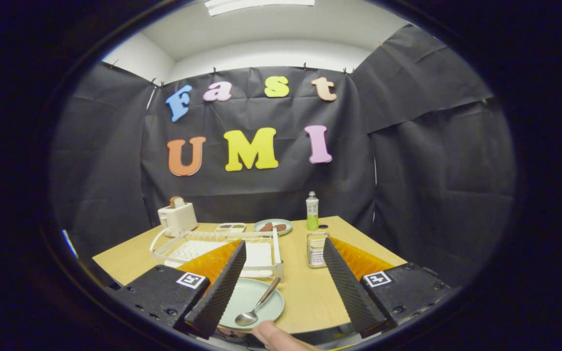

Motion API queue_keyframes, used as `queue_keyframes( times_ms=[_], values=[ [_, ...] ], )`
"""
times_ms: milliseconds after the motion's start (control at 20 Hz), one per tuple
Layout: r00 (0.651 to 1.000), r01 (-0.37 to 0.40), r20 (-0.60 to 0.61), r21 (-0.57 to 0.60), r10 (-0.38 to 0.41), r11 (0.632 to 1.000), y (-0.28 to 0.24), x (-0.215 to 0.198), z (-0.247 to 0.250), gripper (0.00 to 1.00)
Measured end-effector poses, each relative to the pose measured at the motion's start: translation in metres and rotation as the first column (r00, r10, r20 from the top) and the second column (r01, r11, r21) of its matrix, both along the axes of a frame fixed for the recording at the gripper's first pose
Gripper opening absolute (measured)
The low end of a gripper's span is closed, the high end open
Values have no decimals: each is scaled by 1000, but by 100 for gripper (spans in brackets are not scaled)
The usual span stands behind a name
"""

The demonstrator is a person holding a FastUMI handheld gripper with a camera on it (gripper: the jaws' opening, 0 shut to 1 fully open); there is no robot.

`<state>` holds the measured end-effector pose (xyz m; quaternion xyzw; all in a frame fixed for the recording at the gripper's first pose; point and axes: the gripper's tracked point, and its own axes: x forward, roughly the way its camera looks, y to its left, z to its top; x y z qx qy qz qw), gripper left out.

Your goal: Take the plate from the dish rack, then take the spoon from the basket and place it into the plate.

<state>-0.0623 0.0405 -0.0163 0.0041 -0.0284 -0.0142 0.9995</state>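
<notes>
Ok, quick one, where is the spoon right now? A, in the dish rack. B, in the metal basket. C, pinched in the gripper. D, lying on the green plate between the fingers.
D: the spoon lies with its bowl on the green plate and its handle over the rim, while the gripper is open around it, fingers touching nothing.

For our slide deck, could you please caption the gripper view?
Open gripper above the wooden table, spoon resting in the green plate beside the white dish rack.

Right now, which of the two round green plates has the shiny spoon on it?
The pale green plate between the open gripper fingers holds the metal spoon; the far plate holds food.
</notes>
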Motion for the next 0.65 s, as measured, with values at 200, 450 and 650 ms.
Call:
queue_keyframes(
  times_ms=[200, 450, 650],
  values=[
    [1000, 15, 0, -29, -15, 999, -6, -9, 2, 100],
    [1000, 18, -8, -31, -18, 999, -11, -10, 3, 100],
    [999, 22, -37, -38, -24, 999, -15, -9, -5, 100]
  ],
)
